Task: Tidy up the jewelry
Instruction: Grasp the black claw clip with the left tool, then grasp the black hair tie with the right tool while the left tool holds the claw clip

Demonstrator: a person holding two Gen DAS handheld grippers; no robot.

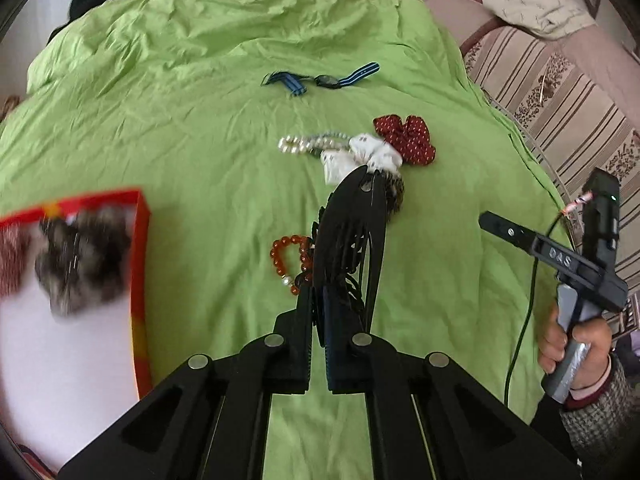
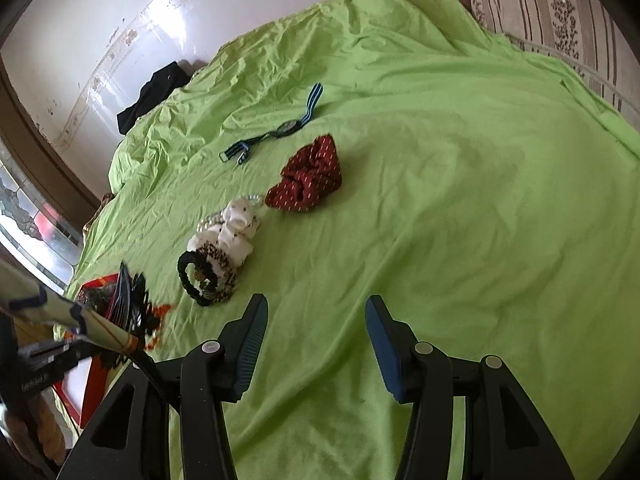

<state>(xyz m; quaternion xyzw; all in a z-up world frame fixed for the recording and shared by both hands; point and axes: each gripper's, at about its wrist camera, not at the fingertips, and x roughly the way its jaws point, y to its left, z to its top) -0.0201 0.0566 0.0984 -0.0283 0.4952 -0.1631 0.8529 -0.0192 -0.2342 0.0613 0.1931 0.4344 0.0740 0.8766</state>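
Your left gripper (image 1: 362, 184) is clamped on a black hair comb (image 1: 352, 240) above the green sheet (image 1: 180, 120); your right gripper (image 2: 316, 312) hangs half spread, holding nothing. Just past the comb lies an amber bead bracelet (image 1: 286, 262), the red box (image 1: 138, 280) to its left. Farther off: pearls (image 1: 304, 145), white scrunchie (image 1: 360, 156), red scrunchie (image 1: 406, 138), then a striped watch (image 1: 324, 79).

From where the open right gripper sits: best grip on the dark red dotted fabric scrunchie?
Probably pinch the bunched rim on the near side of the dark red dotted fabric scrunchie, coming down from above with the right gripper. It lies flat on the green sheet, its ruffled folds standing up enough to bite, and that side is clear of the white scrunchie.
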